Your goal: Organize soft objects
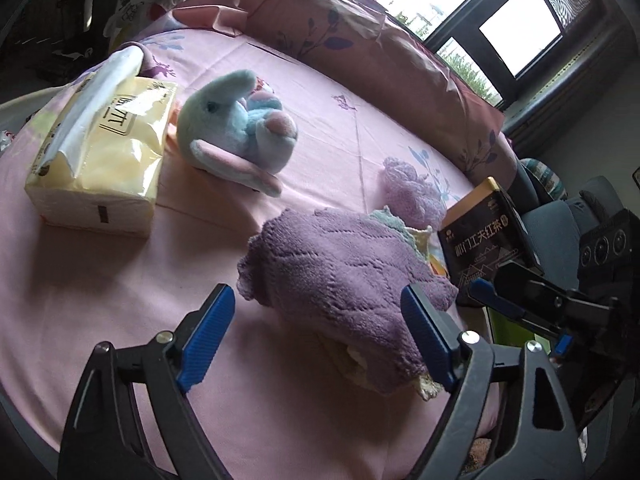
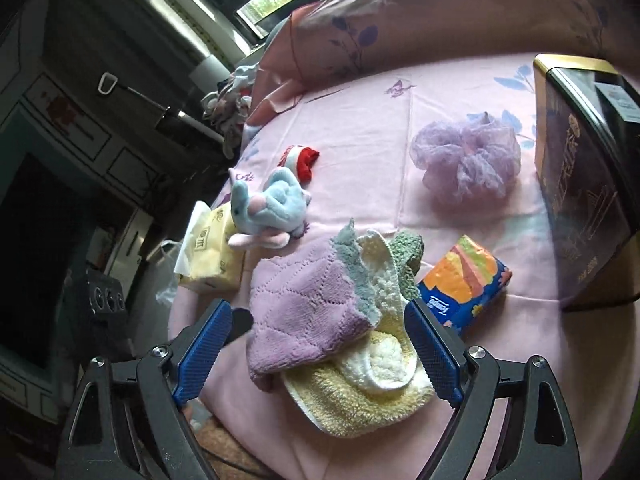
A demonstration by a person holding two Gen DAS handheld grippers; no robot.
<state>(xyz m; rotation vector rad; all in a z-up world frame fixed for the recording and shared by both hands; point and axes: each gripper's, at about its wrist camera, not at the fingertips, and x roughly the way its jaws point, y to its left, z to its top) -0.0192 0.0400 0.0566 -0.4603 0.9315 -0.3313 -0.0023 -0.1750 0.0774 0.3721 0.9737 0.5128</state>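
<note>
A purple towel (image 1: 344,276) lies on the pink bed sheet (image 1: 100,320), draped over a small heap of other cloths; the right wrist view shows a yellow towel (image 2: 352,396) and a white knitted cloth (image 2: 384,360) under its near edge, and a grey-green knitted piece (image 2: 408,256) at its far edge. The left gripper (image 1: 320,340) hangs just above the near end of the purple towel with its blue pads (image 1: 206,340) spread wide, one on each side of the cloth and holding nothing. The right gripper (image 2: 316,354) is likewise wide open, its pads (image 2: 434,354) straddling the same heap from another side; its tip (image 1: 496,300) shows in the left wrist view just beside the towel. Beyond the purple towel, on its far side, a blue plush rabbit (image 1: 236,128) lies on the sheet, and just beside the rabbit sits a yellow tissue pack (image 1: 100,156) with a tissue sticking out. A purple mesh bath puff (image 2: 468,164) rests well beyond the heap, near a dark tea box (image 1: 484,236) standing on edge. A small orange and blue tissue packet (image 2: 466,284) lies just beside the heap, toward the tea box. A small red and white item (image 2: 300,160) lies past the rabbit. A pink pillow (image 1: 360,52) with a purple leaf print runs along the far edge of the bed.
</note>
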